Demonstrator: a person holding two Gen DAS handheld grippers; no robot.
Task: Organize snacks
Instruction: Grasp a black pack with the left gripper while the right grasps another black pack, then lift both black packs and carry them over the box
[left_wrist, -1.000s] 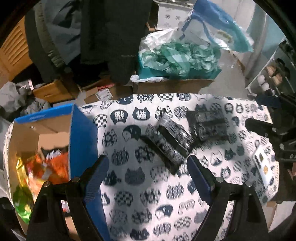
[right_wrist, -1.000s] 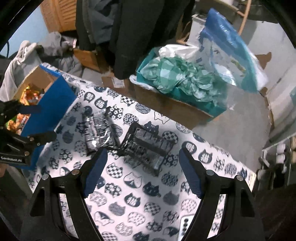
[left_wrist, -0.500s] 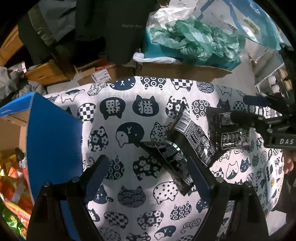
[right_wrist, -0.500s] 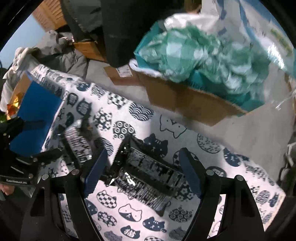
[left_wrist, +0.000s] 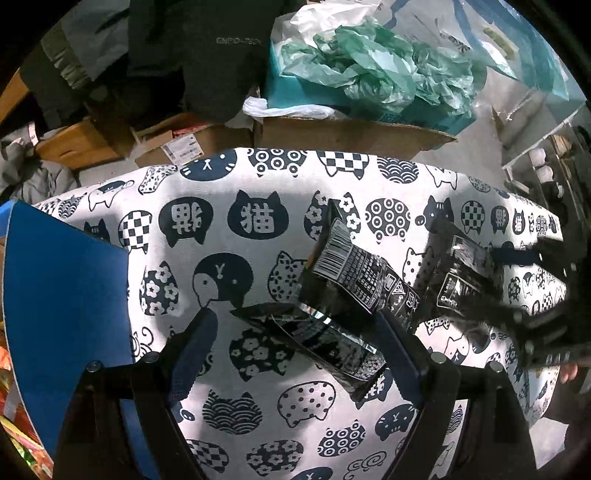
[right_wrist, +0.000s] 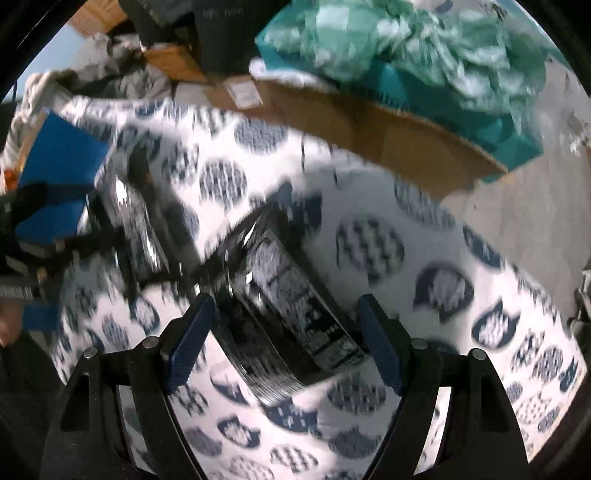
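Left gripper jaws apart over two black snack packets lying on the cat-print counter, nothing clamped. Right gripper jaws apart, straddling a third black packet, pads not pressing. Blue box stands beside, holding bright wrappers.

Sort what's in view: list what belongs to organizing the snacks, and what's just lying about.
For the job:
- black snack packets on the table
- blue box holding snacks
- left gripper, right gripper

Lying about:
- green plastic bags
- dark jacket
- cardboard boxes
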